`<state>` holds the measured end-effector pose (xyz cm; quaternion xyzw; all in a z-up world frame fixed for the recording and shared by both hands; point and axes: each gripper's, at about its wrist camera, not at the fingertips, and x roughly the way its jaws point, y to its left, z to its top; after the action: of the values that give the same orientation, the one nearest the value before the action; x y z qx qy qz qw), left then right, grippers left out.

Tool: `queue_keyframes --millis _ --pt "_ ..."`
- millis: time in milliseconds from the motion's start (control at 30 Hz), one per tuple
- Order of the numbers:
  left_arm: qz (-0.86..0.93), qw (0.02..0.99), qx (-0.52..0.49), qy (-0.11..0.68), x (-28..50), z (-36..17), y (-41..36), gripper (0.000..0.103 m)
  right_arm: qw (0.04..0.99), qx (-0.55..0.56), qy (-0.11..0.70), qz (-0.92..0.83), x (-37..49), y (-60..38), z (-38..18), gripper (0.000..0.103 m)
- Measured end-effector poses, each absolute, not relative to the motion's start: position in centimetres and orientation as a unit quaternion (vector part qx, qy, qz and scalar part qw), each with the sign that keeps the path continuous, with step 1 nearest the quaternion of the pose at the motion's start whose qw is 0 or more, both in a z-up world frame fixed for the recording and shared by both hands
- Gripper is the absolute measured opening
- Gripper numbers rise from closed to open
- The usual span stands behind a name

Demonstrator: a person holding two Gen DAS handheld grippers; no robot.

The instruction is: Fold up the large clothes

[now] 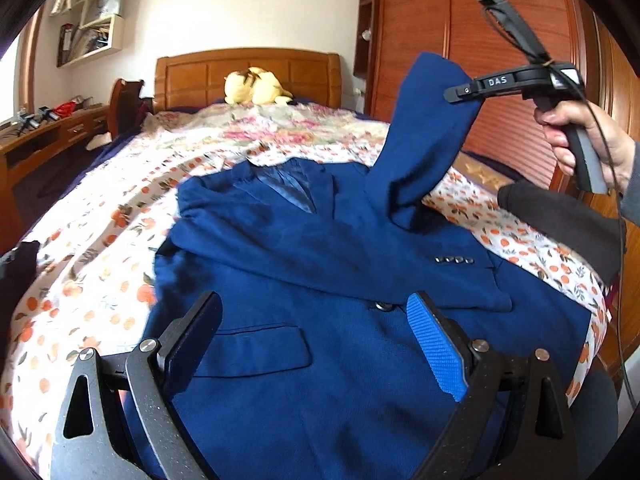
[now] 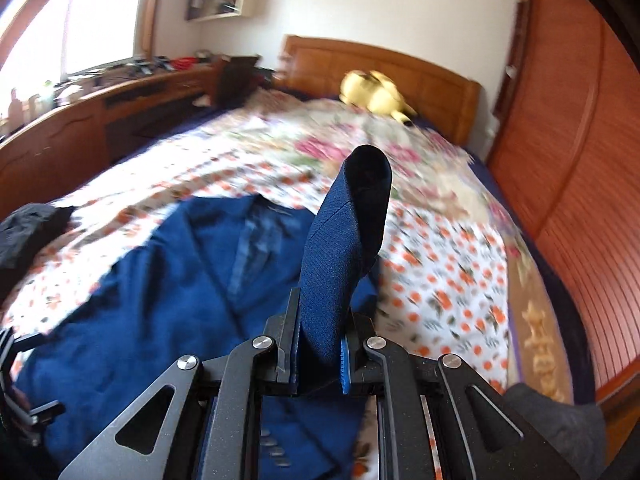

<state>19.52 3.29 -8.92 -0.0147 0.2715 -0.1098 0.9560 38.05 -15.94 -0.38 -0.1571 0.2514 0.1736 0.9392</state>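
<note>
A dark blue suit jacket lies face up on the bed, collar toward the headboard; it also shows in the right wrist view. Its left sleeve lies folded across the chest, cuff buttons showing. My right gripper is shut on the end of the other sleeve and holds it raised above the jacket's right shoulder. In the right wrist view the gripper has its fingers pressed together with blue cloth between them. My left gripper is open and empty, low over the jacket's lower front near a pocket flap.
The bed has a floral sheet and a wooden headboard with a yellow plush toy. A wooden wardrobe stands at the right, a desk at the left. Dark garments lie at the bed's left edge and right edge.
</note>
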Motion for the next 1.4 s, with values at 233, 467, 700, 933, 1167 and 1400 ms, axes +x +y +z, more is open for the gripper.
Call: queue_keyframes --millis 233,467,700,933,1167,1400 --pt "-0.078 0.962 -0.021 0.259 17.9 -8.2 5.9 0.094 0.926 -0.175 0.225 0.246 31.4 -13.1 0.9 0.014" --pt "-0.068 0.961 -0.019 0.268 16.5 -8.0 7.4 0.094 0.908 -0.187 0.236 0.292 27.5 -12.6 0.3 0.016" --pt "-0.062 0.962 -0.023 0.266 16.1 -7.6 8.3 0.094 0.898 -0.179 0.249 0.314 24.7 -14.1 -0.2 0.048" --pt "-0.062 0.959 -0.024 0.274 16.5 -7.9 8.0 0.094 0.898 -0.174 0.267 0.303 24.6 -15.6 -1.8 0.049" --pt "-0.067 0.956 -0.009 0.286 16.7 -8.5 6.7 0.094 0.903 -0.145 0.292 0.28 25.6 -18.3 -4.9 0.049" --pt "-0.074 0.952 -0.003 0.298 16.6 -9.1 5.5 0.094 0.907 -0.122 0.308 0.262 25.3 -20.1 -7.8 0.049"
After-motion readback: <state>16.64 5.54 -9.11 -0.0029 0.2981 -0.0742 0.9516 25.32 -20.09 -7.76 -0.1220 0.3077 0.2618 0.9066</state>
